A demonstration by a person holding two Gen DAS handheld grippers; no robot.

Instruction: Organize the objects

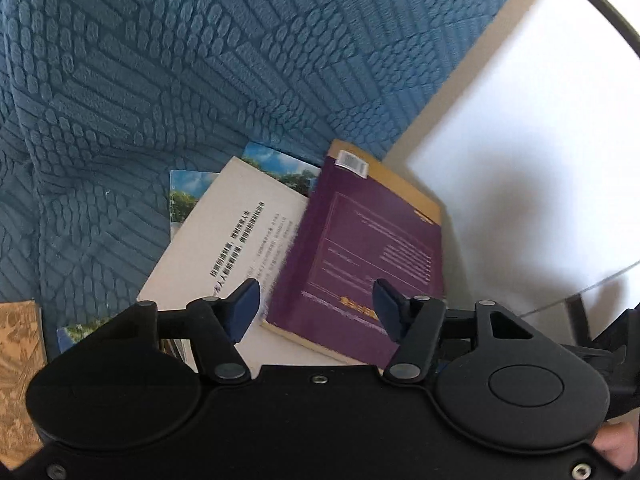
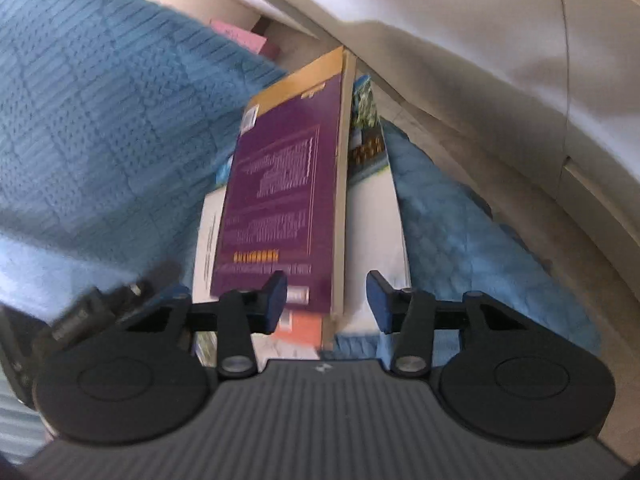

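Note:
A purple book (image 1: 360,248) with a yellow band and a barcode lies on top of a loose pile on blue quilted fabric (image 1: 160,80). Under it are a white book (image 1: 224,240) with black print and a book with a landscape cover (image 1: 184,196). My left gripper (image 1: 316,308) hovers over the near edge of the purple book, jaws apart, pads touching nothing. In the right wrist view the purple book (image 2: 280,184) runs away from me. My right gripper (image 2: 327,300) is open, and the book's near right corner sits between its fingers without contact.
A white panel (image 1: 520,120) borders the fabric on the right. A brown patterned object (image 1: 16,360) lies at the lower left. A pink item (image 2: 240,38) sits beyond the pile, and an orange cover (image 2: 300,330) peeks out under the purple book. Pale upholstery (image 2: 480,60) rises at the right.

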